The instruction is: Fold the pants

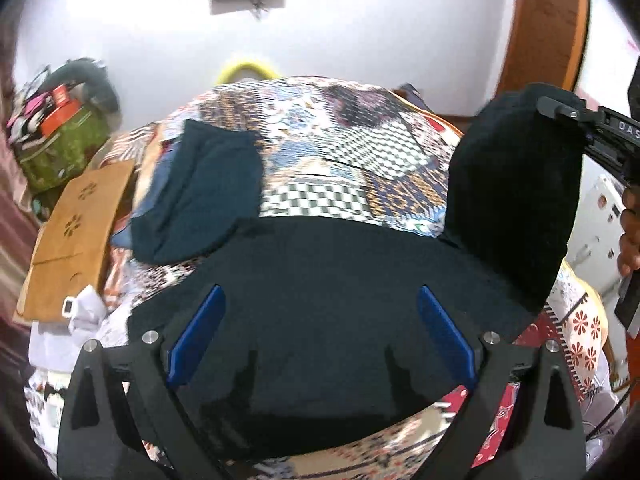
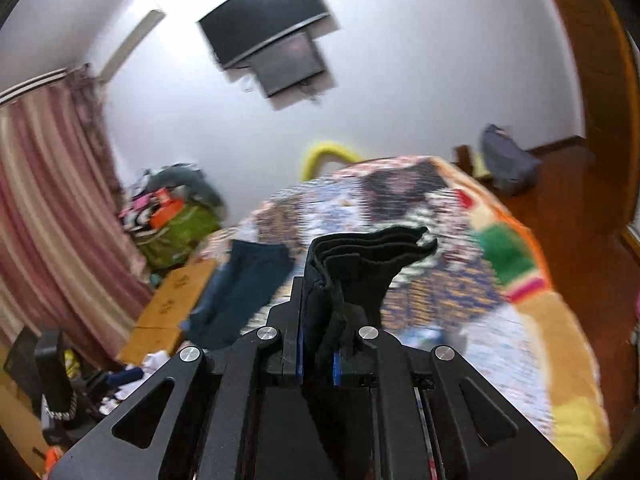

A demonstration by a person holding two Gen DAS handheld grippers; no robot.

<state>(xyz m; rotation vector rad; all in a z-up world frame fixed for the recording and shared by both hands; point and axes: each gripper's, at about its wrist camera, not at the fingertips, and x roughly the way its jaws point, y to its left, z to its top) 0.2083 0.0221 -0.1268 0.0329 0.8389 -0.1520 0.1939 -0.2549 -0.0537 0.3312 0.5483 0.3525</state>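
Fold under way, not finished.
The black pants (image 1: pixel 320 320) lay spread on the bed (image 1: pixel 340 152). Right tongs (image 2: pixel 318 344) were clamped on a bunched, layered end, lifted clear; left tongs (image 1: pixel 320 336) hovered wide apart, gripping nothing. That end remained to be laid over.

plain white wall (image 2: pixel 420 92) carrying a dark flat wall-mounted screen (image 2: pixel 266 20). pink-and-cream striped curtain (image 2: pixel 52 184) at the left. reddish-brown wooden floor (image 2: pixel 576 200) at the right. bed with multicoloured patchwork cover (image 1: pixel 320 140); flat brown cardboard box (image 1: pixel 76 232) beside it. green bag (image 2: pixel 180 232) against the wall.
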